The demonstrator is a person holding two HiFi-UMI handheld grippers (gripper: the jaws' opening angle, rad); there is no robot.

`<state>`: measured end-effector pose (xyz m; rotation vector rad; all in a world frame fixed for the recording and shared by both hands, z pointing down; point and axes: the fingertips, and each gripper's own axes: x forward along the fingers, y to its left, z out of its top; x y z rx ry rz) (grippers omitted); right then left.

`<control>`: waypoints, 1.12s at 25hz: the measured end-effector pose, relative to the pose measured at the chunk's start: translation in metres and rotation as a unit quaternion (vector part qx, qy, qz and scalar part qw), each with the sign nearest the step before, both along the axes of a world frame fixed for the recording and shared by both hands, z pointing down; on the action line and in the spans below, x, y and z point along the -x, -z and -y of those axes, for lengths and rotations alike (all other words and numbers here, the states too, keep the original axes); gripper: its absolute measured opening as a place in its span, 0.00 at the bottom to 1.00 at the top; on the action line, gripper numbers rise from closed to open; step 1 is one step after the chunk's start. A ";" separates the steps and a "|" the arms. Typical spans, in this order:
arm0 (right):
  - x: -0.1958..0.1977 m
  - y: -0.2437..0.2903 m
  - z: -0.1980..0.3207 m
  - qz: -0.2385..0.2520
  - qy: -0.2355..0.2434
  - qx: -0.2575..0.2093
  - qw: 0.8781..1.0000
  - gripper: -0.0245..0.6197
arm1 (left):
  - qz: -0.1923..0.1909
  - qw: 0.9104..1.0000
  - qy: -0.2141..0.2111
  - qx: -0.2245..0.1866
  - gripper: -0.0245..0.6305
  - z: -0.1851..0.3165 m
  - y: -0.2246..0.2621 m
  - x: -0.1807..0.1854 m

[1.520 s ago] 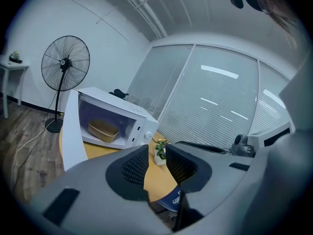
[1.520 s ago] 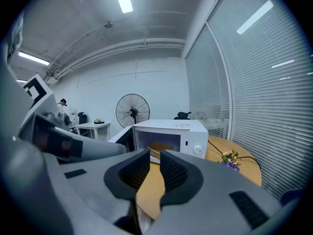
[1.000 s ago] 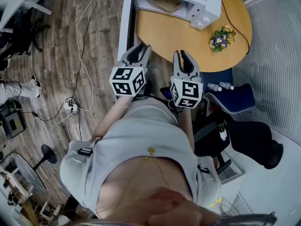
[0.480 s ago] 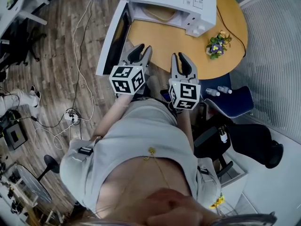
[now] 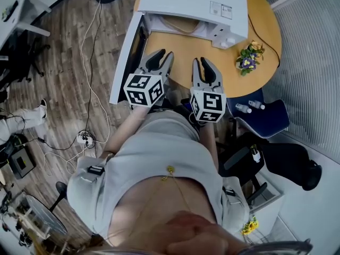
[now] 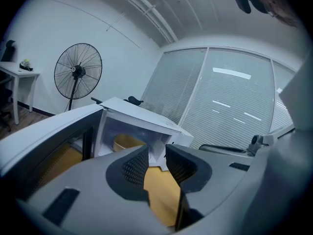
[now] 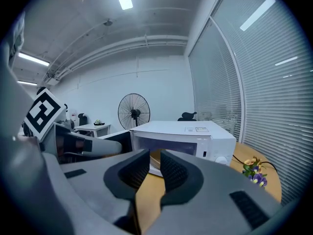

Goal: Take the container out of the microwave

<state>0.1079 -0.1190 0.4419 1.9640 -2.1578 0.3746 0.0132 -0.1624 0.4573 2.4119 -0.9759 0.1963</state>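
approach step judged in hand: white boxy microwave (image 5: 191, 1) ahead of both grippers, its door (image 5: 126, 57) already swung open. tan, smooth, round-walled container (image 6: 124, 142) seen inside cavity, beyond left hand-held gripper (image 6: 156, 155), untouched. left and right hand-held gripper (image 7: 155, 163) jaws narrowly parted, nothing held; pads dark, ribbed. next: reach into cavity called for, jaws widened round container wall.
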 end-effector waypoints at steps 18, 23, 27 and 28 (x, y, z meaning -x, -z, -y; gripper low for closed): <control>0.014 -0.007 0.053 -0.010 0.046 0.013 0.999 0.16 | -0.011 1.000 -0.001 -0.005 0.21 0.032 -0.002 -0.001; 0.015 -0.008 0.069 -0.006 0.063 0.013 0.998 0.16 | -0.005 1.000 0.001 -0.009 0.21 0.045 -0.001 -0.005; 0.014 -0.013 0.081 -0.005 0.073 0.022 0.997 0.16 | -0.010 1.000 0.008 -0.006 0.21 0.056 -0.001 -0.010; 0.014 -0.015 0.083 -0.005 0.076 0.024 0.997 0.16 | -0.010 1.000 0.007 -0.005 0.21 0.058 -0.001 -0.012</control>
